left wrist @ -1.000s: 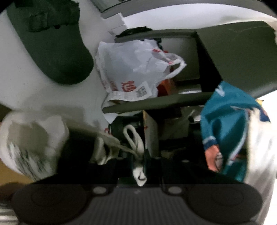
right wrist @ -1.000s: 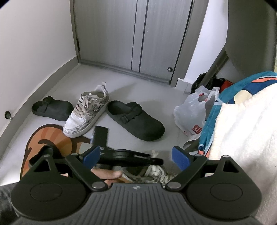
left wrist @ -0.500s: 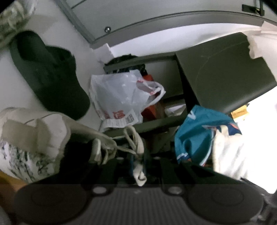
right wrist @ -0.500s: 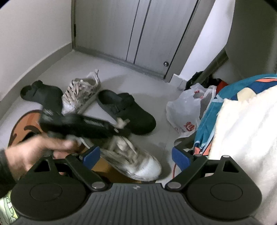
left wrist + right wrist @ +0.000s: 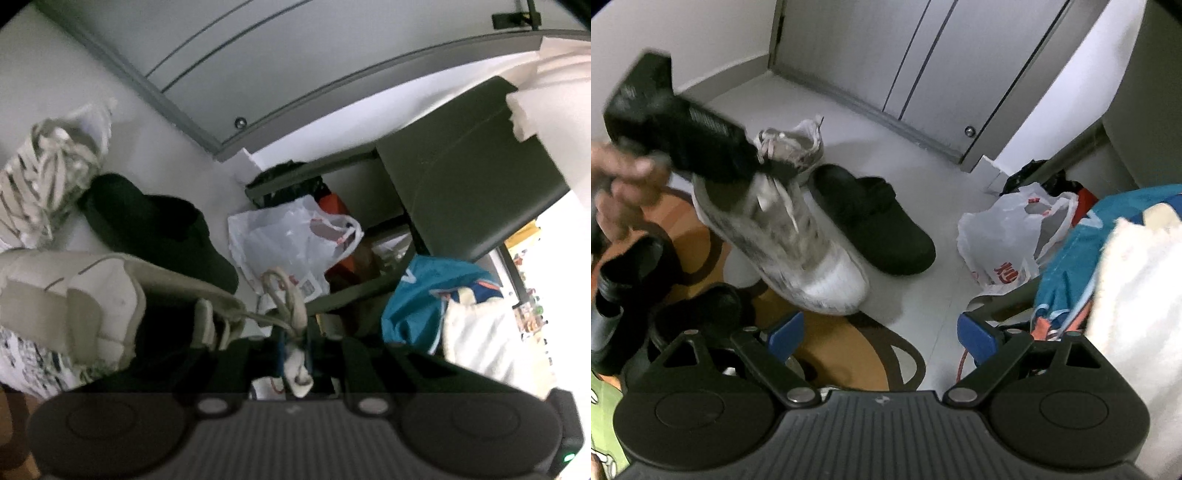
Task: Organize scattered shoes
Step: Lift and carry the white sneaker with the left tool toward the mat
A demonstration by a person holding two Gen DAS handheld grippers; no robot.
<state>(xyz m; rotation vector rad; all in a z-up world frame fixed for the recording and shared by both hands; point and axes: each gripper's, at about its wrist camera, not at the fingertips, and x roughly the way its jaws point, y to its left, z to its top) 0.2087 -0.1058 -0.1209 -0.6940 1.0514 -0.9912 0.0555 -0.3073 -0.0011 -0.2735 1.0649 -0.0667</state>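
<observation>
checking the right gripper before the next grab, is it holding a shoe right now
No, the right gripper stands wide open with only floor and mat between its blue pads, while the left gripper carries the white sneaker by its laces.

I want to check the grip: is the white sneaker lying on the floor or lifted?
Lifted. In the right wrist view the white sneaker hangs toe-down above the floor, with the left hand-held gripper shut on its laces.

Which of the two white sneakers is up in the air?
The nearer sneaker, hanging by its laces from the shut left gripper. The other white sneaker sits on the floor by the black clog.
</observation>
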